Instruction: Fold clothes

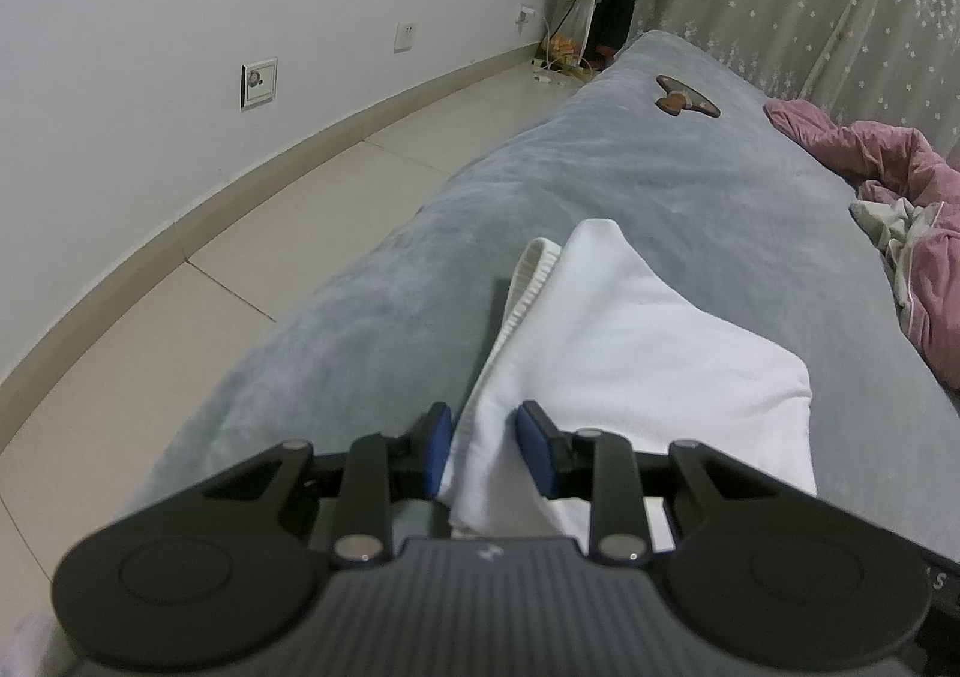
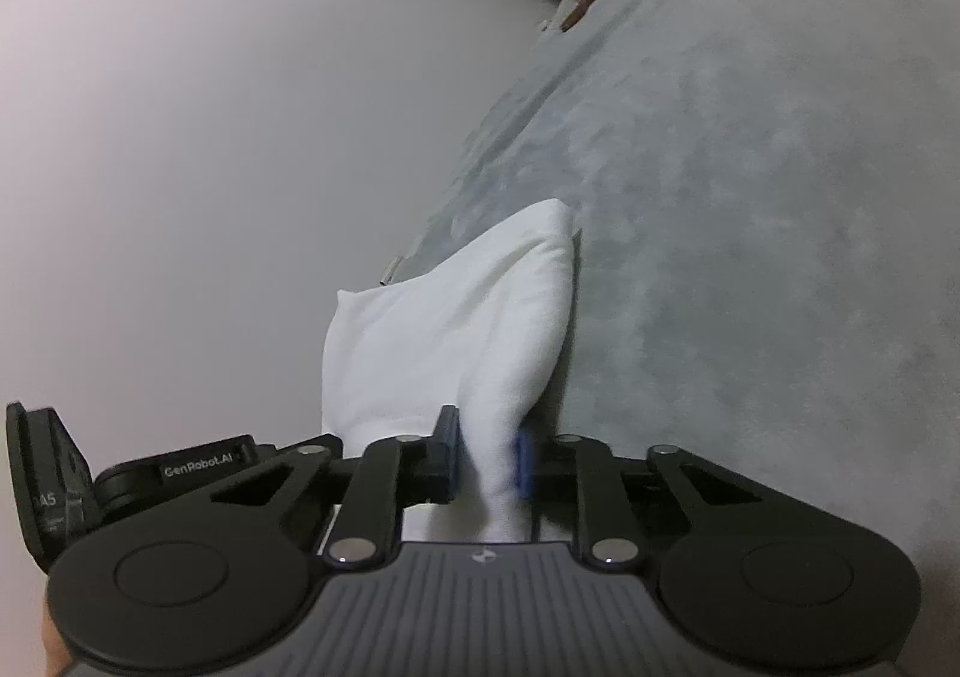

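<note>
white fabric of a garment [image 1: 630,341] is seen lifted off the grey bed cover [image 1: 600,167], bunched at the lower centre of both views. the left gripper [image 1: 483,449] is clenched on one gathered edge of it, blue pads pressed against the cloth, and a ribbed hem is shown running toward mid-frame. in the right wrist view the right gripper [image 2: 486,458] is likewise clamped on a pinch of the same garment, which is raised toward mid-frame above the cover. the fold is judged to be in an early or middle stage: two edges are held, but no flat, finished stack can be made out. a pink garment [image 1: 900,209] is left crumpled at the right edge, apparently unfolded, and a small brown object [image 1: 684,98] is lying at the upper right.
</note>
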Action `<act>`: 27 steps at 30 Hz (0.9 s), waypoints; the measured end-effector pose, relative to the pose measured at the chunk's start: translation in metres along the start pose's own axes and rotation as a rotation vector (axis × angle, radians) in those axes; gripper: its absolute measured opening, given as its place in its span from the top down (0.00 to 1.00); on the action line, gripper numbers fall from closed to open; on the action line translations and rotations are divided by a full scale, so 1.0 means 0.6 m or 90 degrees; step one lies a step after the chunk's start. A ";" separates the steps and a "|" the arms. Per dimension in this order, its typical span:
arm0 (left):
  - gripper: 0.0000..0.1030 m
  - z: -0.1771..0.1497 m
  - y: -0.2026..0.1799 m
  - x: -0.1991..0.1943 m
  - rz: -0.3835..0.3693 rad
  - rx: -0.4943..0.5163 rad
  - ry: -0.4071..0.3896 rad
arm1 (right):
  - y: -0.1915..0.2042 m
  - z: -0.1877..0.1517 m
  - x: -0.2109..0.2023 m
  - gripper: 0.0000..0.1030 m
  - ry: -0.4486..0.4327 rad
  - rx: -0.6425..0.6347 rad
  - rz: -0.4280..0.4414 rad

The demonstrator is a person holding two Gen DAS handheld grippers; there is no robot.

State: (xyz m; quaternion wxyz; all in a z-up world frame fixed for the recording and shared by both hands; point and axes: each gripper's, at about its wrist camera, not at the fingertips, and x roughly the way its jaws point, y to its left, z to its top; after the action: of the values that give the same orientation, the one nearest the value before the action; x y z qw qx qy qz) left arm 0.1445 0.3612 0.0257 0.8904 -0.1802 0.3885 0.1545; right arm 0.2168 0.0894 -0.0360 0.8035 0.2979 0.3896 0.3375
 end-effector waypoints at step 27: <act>0.74 -0.004 -0.008 -0.007 -0.021 0.021 0.014 | -0.022 0.032 -0.006 0.77 0.019 0.041 0.016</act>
State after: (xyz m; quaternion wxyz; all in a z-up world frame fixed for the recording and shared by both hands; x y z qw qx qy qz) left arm 0.1421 0.3554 0.0280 0.8912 -0.1738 0.3977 0.1318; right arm 0.2349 0.0745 -0.0346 0.7835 0.3234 0.4083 0.3389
